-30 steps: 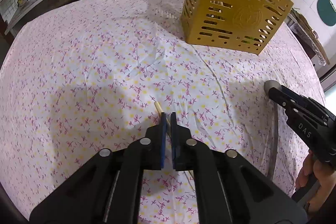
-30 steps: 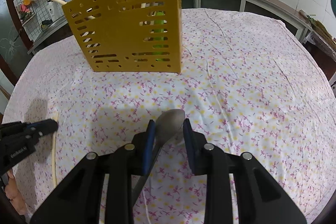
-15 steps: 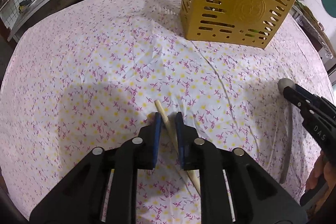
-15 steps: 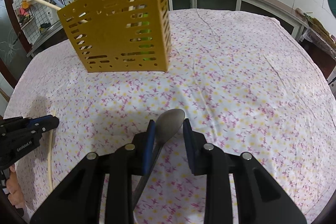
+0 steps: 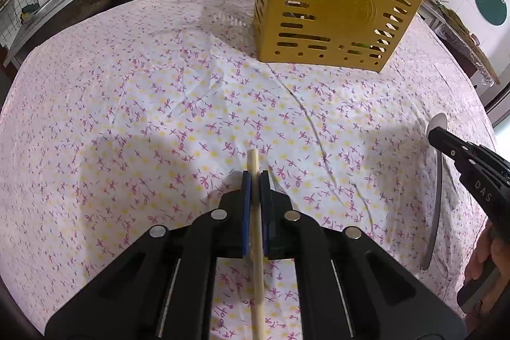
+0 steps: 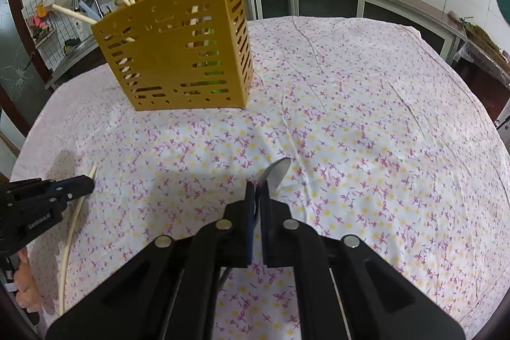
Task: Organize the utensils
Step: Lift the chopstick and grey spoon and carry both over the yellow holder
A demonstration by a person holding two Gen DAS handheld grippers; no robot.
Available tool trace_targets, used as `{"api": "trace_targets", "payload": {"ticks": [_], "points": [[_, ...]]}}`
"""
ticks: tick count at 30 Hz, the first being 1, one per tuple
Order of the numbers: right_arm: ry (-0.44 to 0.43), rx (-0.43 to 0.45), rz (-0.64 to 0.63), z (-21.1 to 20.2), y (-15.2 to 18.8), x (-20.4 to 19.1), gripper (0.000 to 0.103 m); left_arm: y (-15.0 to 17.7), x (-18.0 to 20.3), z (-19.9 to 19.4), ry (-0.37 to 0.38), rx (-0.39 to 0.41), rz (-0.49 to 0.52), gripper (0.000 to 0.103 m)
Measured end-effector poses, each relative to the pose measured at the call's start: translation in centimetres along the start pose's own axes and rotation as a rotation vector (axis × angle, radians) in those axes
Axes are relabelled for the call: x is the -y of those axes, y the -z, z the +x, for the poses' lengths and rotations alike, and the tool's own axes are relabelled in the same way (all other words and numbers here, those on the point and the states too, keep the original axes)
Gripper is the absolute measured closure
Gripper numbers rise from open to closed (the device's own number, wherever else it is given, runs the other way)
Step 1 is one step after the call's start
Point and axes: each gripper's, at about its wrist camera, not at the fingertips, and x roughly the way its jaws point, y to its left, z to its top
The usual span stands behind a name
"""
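Left gripper clamps a chopstick, right gripper a spoon — both next need lifting into the yellow utensil caddy.

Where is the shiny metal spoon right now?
The shiny metal spoon is pinched in the right gripper, above the floral tablecloth, nearer than the yellow slotted holder.

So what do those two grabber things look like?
Both are black plastic with blue pads inside the fingers and round silver bolts on top. The left gripper has small white lettering on its side; the right gripper reads "DAS" in white.
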Motion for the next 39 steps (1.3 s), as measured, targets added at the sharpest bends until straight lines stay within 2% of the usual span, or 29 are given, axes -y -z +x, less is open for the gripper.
{"api": "trace_targets", "payload": {"ticks": [4, 13, 15, 19, 23, 27, 35, 39], "points": [[-0.001, 0.039, -0.003, -1.1, 0.0, 0.5, 0.1, 0.1, -0.2, -1.1, 0.01, 0.029, -0.015, 0.099], [0.006, 0.163, -0.055, -3.8, -0.2, -0.3, 0.1, 0.7, -0.7, -6.4, 0.051, 0.207, -0.039, 0.099], [0.006, 0.209, -0.07, -4.7, -0.3, -0.5, 0.1, 0.7, -0.9, -7.8, 0.062, 0.264, -0.046, 0.099], [0.03, 0.366, -0.112, -7.6, -0.6, -1.0, 0.1, 0.4, -0.6, -10.6, 0.049, 0.394, -0.033, 0.099], [0.06, 0.498, -0.135, -10.0, -0.7, -1.5, 0.1, 0.4, -0.2, -13.7, 0.07, 0.54, -0.015, 0.099], [0.074, 0.604, -0.16, -11.9, -0.8, -2.0, 0.1, 0.6, 0.5, -15.5, 0.108, 0.642, 0.01, 0.099], [0.121, 0.776, -0.218, -13.9, -0.6, -3.4, 0.1, 0.7, 1.6, -16.8, 0.154, 0.761, 0.063, 0.099], [0.126, 0.794, -0.229, -14.0, -0.8, -3.6, 0.1, 0.6, 1.9, -16.4, 0.157, 0.77, 0.075, 0.099]]}}
